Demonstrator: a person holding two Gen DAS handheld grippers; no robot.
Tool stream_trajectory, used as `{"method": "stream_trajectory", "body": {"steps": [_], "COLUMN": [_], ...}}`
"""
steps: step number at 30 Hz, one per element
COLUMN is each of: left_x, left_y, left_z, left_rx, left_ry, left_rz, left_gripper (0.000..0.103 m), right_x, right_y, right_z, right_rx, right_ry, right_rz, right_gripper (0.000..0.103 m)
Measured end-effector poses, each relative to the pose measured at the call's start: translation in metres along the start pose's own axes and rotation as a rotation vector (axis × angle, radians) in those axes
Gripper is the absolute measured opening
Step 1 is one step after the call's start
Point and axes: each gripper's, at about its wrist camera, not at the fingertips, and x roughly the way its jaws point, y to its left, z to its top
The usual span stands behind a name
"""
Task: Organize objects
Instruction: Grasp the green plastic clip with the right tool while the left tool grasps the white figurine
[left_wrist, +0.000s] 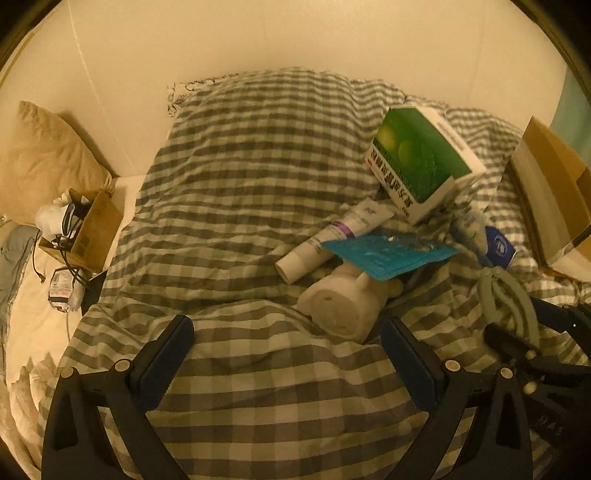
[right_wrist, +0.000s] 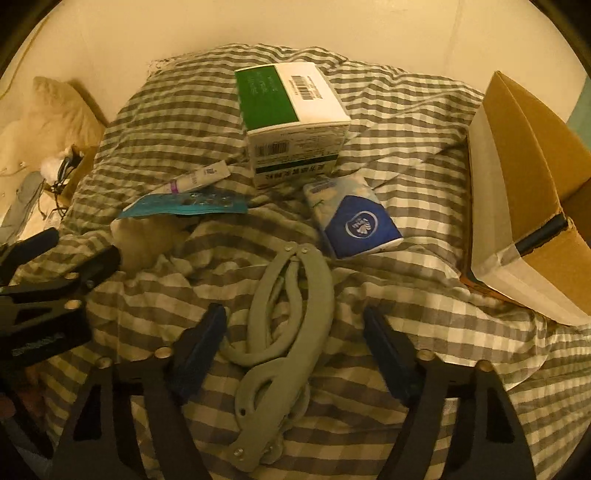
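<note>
Right wrist view has the right gripper (right_wrist: 293, 354) low in the frame, pitched steeply down at the checked duvet (right_wrist: 388, 236), its jaws about half open and straddling the grey-green folding hanger (right_wrist: 295, 325). The blue pads (right_wrist: 201, 349) stand either side of the hanger without pressing on it, so nothing is gripped yet. The hanger's long axis runs from the bottom centre of the frame up to its hinge at mid-frame, roughly along the line the gripper points, so the jaws would close across its width. Beyond it, up and right, lies a blue tissue pack (right_wrist: 360, 221), then a green and white box (right_wrist: 295, 122); a cardboard box (right_wrist: 532, 192) stands at the right edge.

Left wrist view shows the left gripper (left_wrist: 288, 363) wide open and empty over bare duvet, with the hanger off at its lower right. I judge the right hand plainly nearer.
</note>
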Motion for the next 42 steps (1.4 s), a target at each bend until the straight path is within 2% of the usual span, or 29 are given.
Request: {"method": "stream_trajectory", "body": {"steps": [1,4,5,6,8,13,16,18,19,20,21,32,34,36,42], "left_x": [0.001,0.003,0.004,0.005,0.011,0.033,0.038,0.039,0.04,0.04,0.04,-0.002,-0.012,-0.021,-0.062], "left_y": [-0.002,-0.006,-0.008,-0.01,-0.012,-0.015,-0.02,-0.024,-0.026,-0.029,-0.03,-0.032,-0.033,-0.034,-0.04], "left_z": [0.0,0.001,0.002,0.003,0.007,0.013,0.014,0.014,0.014,0.013,0.013,0.0,-0.002,-0.004,-0.009], "left_rx": [0.008,0.027,0.036,0.044,0.048,0.029,0.043,0.059,0.072,0.084,0.092,0.098,0.101,0.099,0.108], "left_ry": [0.004,0.006,0.006,0.007,0.01,0.049,0.051,0.052,0.055,0.058,0.058,0.018,0.019,0.027,-0.023], "left_rz": [0.002,0.003,0.004,0.002,-0.002,-0.027,-0.05,-0.083,-0.106,-0.125,-0.133,-0.153,-0.14,-0.143,-0.179], "left_gripper": [0.103,0.103,0.103,0.103,0.103,0.103,0.098,0.081,0.077,0.068,0.065,0.062,0.061,0.053,0.053], "right_x": [-0.001,-0.005,-0.008,-0.013,-0.021,-0.023,-0.025,-0.027,-0.026,-0.025,-0.025,-0.047,-0.056,-0.065,-0.106], "right_y": [0.002,0.006,0.006,0.006,0.003,-0.006,-0.009,-0.008,-0.007,-0.005,-0.004,-0.009,-0.009,-0.011,-0.015], "right_z": [-0.001,-0.004,-0.004,-0.003,-0.001,-0.001,-0.001,-0.001,-0.001,0.0,0.001,0.003,0.001,-0.001,-0.004], "right_rx": [-0.008,-0.034,-0.035,-0.034,-0.024,-0.009,-0.007,-0.011,-0.014,-0.018,-0.021,-0.012,-0.016,-0.013,-0.018], "right_ry": [-0.003,-0.01,-0.022,-0.041,-0.065,-0.055,-0.061,-0.069,-0.072,-0.074,-0.076,-0.119,-0.133,-0.144,-0.208], "right_rz": [0.004,-0.021,-0.022,-0.023,-0.019,0.007,0.016,0.019,0.018,0.018,0.018,0.033,0.024,0.031,0.026], "right_gripper": [0.046,0.045,0.037,0.022,0.02,0.019,0.019,0.019,0.019,0.019,0.018,0.011,0.011,0.01,0.009]}}
